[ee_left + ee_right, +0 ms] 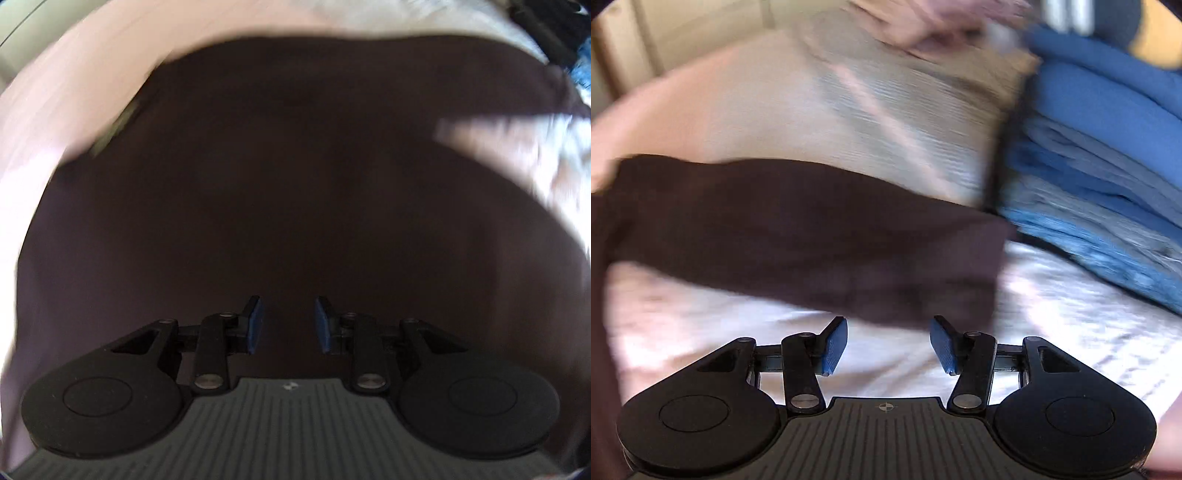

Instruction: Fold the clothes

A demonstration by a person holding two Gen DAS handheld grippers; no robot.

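A dark maroon garment (295,177) fills most of the blurred left wrist view, spread on a pale pink bedcover (85,85). My left gripper (288,319) hovers over it, open, with a small gap between its blue pads (255,325) and nothing in it. In the right wrist view the same garment (798,236) lies as a flat folded band across the white sheet (1071,314). My right gripper (888,343) stands open at the garment's near edge, its blue pads (834,347) wide apart over bare sheet, gripping nothing.
A stack of folded blue clothes (1108,158) sits at the right, close to the maroon garment's end. A beige pillow or folded cloth (905,96) lies behind it. Pale furniture (665,33) stands beyond the bed at upper left.
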